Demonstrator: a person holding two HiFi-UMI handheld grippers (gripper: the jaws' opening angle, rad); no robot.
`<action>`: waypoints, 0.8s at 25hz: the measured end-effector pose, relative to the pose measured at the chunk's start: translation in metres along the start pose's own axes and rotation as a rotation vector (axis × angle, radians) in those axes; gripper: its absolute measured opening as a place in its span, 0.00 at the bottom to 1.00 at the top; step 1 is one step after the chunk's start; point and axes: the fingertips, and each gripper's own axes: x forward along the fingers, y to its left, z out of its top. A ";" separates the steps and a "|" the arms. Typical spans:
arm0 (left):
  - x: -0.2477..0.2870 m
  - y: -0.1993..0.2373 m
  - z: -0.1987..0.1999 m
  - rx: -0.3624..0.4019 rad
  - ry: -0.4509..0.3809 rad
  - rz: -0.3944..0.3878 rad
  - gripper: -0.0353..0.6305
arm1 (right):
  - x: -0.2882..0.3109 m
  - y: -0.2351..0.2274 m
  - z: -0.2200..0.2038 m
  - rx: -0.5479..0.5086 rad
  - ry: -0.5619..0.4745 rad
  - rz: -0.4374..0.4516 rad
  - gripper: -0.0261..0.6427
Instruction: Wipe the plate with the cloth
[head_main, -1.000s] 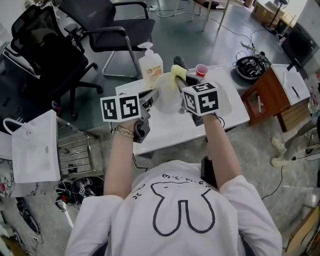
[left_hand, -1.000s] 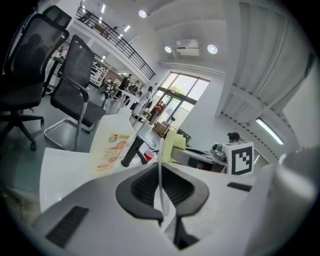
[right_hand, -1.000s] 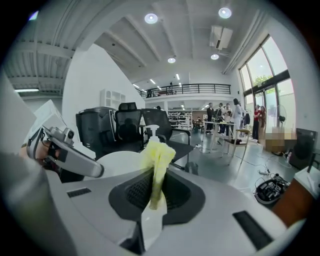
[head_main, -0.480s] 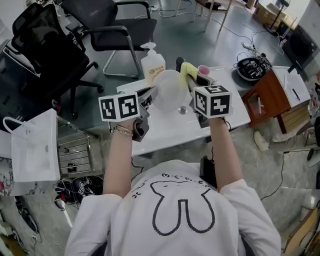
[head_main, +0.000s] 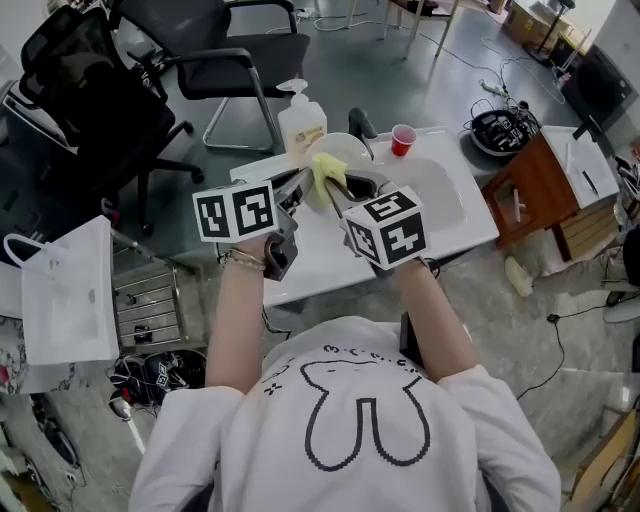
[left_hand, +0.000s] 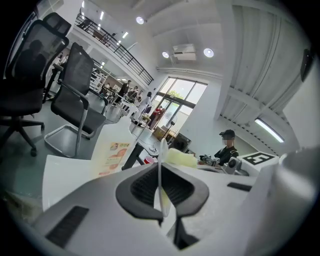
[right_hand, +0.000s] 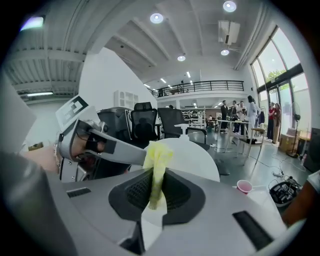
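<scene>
While the left gripper has its jaws shut on the thin rim of the plate — held edge-up above the tabletop — the right gripper has its jaws closed tight on the cloth, which lies against the plate's face. A hard sideways push could lever the plate round in that narrow grip, or out of it, and drop it. Only one fold of the cloth looks caught — a drag over the rim might pull it free.

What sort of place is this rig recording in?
Probably an open-plan office or lab hall: a black office chair, a white table, and a railed mezzanine in the background.
</scene>
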 end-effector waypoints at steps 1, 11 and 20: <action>0.000 -0.002 0.000 -0.001 0.001 -0.003 0.08 | 0.002 0.002 -0.002 -0.008 0.011 0.000 0.11; 0.001 -0.010 -0.005 0.004 0.007 -0.027 0.08 | -0.006 -0.034 -0.015 0.002 0.045 -0.105 0.11; -0.002 -0.016 0.000 0.014 -0.001 -0.040 0.08 | -0.022 -0.082 -0.023 0.055 0.060 -0.218 0.11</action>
